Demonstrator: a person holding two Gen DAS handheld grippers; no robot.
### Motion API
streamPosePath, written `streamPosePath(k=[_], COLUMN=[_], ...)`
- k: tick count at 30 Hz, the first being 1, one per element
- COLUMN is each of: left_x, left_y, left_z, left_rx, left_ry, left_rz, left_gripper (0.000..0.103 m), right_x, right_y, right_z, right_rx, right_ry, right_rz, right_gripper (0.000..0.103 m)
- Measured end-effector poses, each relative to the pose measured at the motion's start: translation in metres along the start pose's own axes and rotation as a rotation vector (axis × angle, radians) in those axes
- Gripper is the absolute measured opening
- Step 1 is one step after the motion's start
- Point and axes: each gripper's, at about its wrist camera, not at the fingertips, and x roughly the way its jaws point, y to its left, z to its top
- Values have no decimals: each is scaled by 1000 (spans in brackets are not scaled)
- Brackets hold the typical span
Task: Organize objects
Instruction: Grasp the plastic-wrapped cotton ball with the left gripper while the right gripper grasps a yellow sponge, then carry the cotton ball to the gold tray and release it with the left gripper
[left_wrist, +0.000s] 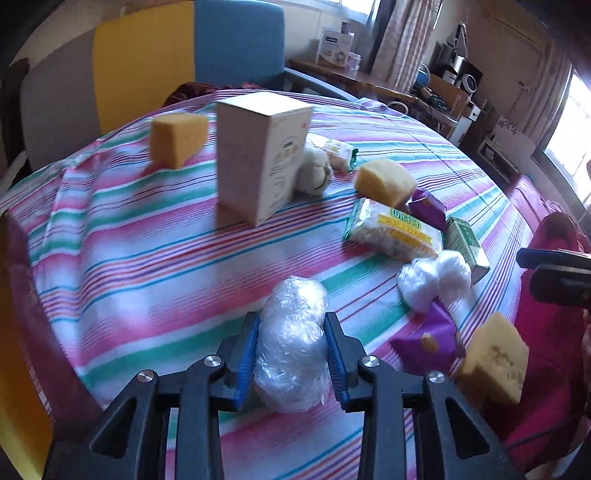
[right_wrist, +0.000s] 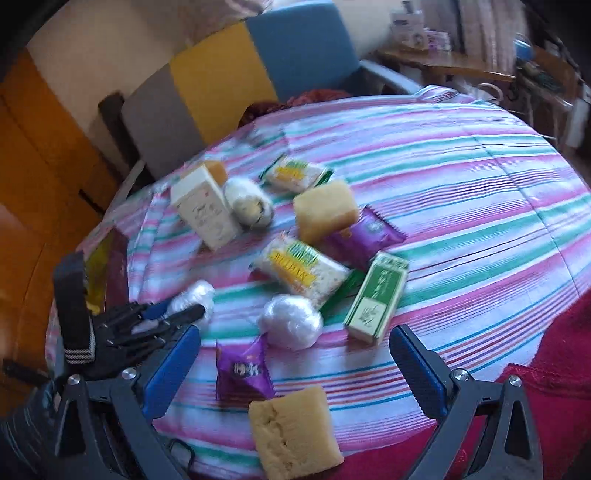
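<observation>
My left gripper (left_wrist: 291, 325) is shut on a ball of clear plastic wrap (left_wrist: 291, 350) just above the striped tablecloth (left_wrist: 147, 258); it also shows in the right wrist view (right_wrist: 192, 299). My right gripper (right_wrist: 295, 350) is open and empty, over a yellow sponge (right_wrist: 295, 432) and a purple snack packet (right_wrist: 243, 369) at the table's near edge. A second plastic ball (right_wrist: 291, 321), a green box (right_wrist: 376, 295), a noodle packet (right_wrist: 303, 269), another sponge (right_wrist: 325, 210) and a white carton (right_wrist: 205, 212) lie beyond.
A further sponge (left_wrist: 177, 138) sits at the far left of the table. A second noodle packet (right_wrist: 295, 173) and a whitish wrapped ball (right_wrist: 247, 203) lie near the carton. Chairs (right_wrist: 303, 48) stand behind the table. Red cloth (right_wrist: 554, 332) hangs at the right edge.
</observation>
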Motion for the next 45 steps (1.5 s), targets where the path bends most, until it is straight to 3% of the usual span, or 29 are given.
streamPosePath(k=[3,6,10,15,16,17,24,32,38,43,45], left_x=[-14,-26,-41,-64,-70,-80,-141,-187,-186,-161,-150], left_y=[10,10,11,17,20,25,87,205,291,331,345], left_z=[-11,-14,-15,-19,-20,-22,-38,-70,-78,-70,-69], left_rx=[-13,-21,-40,-69,-86,-102,-273,-500,-645,-683,-698], left_ry=[-22,-47,-80,-128,-140,-161,-252,-244,-187,-141,-118], left_rz=[4,7,3,23,41,53,178,403,530,591,604], left_gripper=[34,34,34,34,34,34,34,34,34,35,36], right_x=[17,31,42,52,54,55,48,46,44,43,31], right_y=[16,31,44,48,49,50,53,57,57,57,45], right_z=[-6,-21,-38,-45,-47,-49,-51,-56,-59,-64,-51], right_rx=[-89,-174,-241,-278,-290,-305,-308,-312,-306,-299,-294], right_ry=[159,287,368,410,412,407,332,305,289,280,281], right_rz=[15,-24,-139,-228,-243,-259,-262,-273,-266,-267,-270], right_gripper=[103,103,100,76,70,55,54,53,53,53,53])
